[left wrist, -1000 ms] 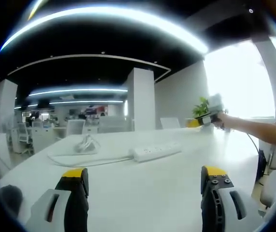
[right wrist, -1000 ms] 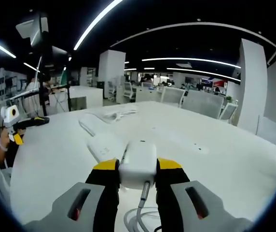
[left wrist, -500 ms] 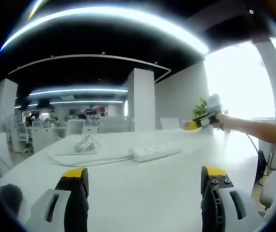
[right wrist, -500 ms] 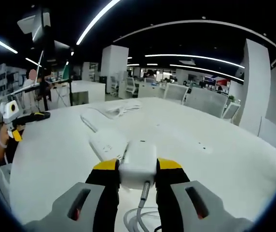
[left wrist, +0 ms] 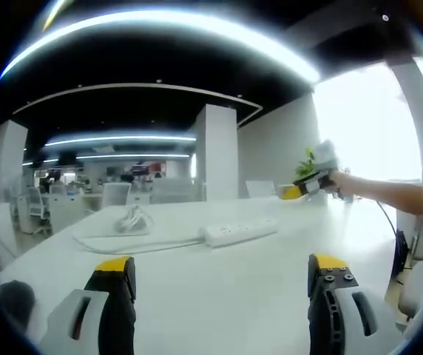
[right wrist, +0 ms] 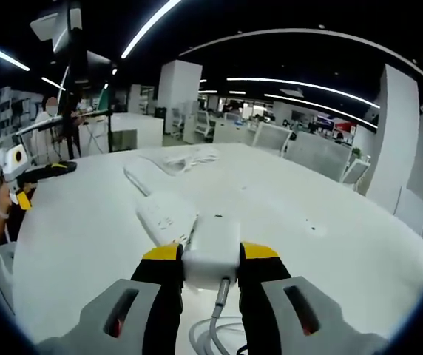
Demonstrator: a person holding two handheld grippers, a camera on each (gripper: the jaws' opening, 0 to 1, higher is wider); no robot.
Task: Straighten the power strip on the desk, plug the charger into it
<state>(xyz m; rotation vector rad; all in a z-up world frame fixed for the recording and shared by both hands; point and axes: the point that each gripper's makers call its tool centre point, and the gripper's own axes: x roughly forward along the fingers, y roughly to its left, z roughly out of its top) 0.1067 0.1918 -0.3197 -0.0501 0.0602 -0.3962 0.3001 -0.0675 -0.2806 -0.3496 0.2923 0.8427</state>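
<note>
Just past the near end of the power strip (right wrist: 166, 216) is where my right gripper (right wrist: 211, 260) hovers, clenched on the white charger (right wrist: 212, 250) with its cable (right wrist: 217, 314) trailing back between the jaws. One power strip, one charger, two grippers, that's the whole count. The strip lies flat on the white desk (right wrist: 330, 244), and its own cord runs away from it to a loose bundle (right wrist: 189, 156) at the far end. From my left gripper view the power strip (left wrist: 239, 231) sits well ahead of my left gripper (left wrist: 222, 275), which is spread wide with nothing in it. I'd say the strip looks about straight already, so that part seems done. What's left is the actual plugging: charger isn't in a socket yet, I have to line it up over one and push down.
</note>
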